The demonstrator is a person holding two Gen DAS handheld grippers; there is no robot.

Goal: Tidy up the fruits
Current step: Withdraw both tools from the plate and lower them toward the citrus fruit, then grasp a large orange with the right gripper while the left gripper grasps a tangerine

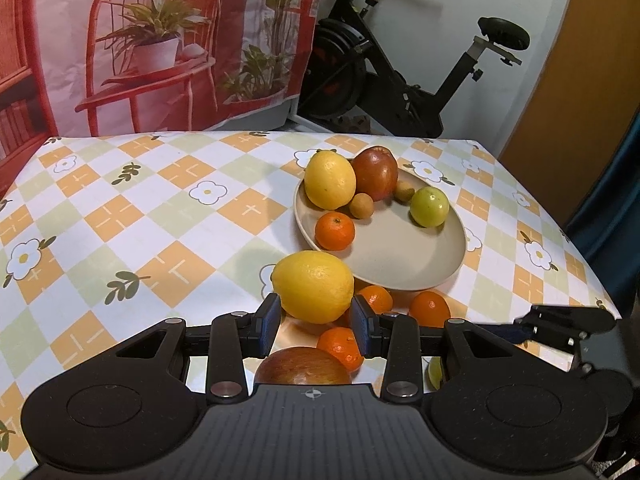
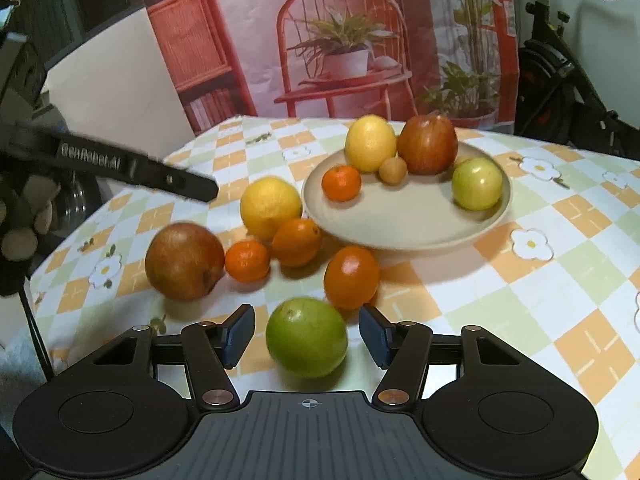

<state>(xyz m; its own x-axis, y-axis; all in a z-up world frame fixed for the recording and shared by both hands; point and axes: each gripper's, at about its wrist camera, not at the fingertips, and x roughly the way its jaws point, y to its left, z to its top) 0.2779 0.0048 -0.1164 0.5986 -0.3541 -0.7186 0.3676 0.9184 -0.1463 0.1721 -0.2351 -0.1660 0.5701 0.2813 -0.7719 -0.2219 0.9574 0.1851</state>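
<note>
Checkered table [image 1: 120, 216], left claw [image 1: 315, 322] pinching lemon [image 1: 314, 286], right claw [image 2: 307, 336] wide around lime [image 2: 307, 336]

We see a matt beige plate [image 2: 404, 228], seemingly ceramic, on a smooth printed tablecloth [image 1: 132, 216]. The lemon [image 1: 314, 286] has dimpled, faintly glossy peel; the mandarins [image 2: 351, 276] shine. Our grippers look like matt black speckled plastic with metal pivot pins.
</note>
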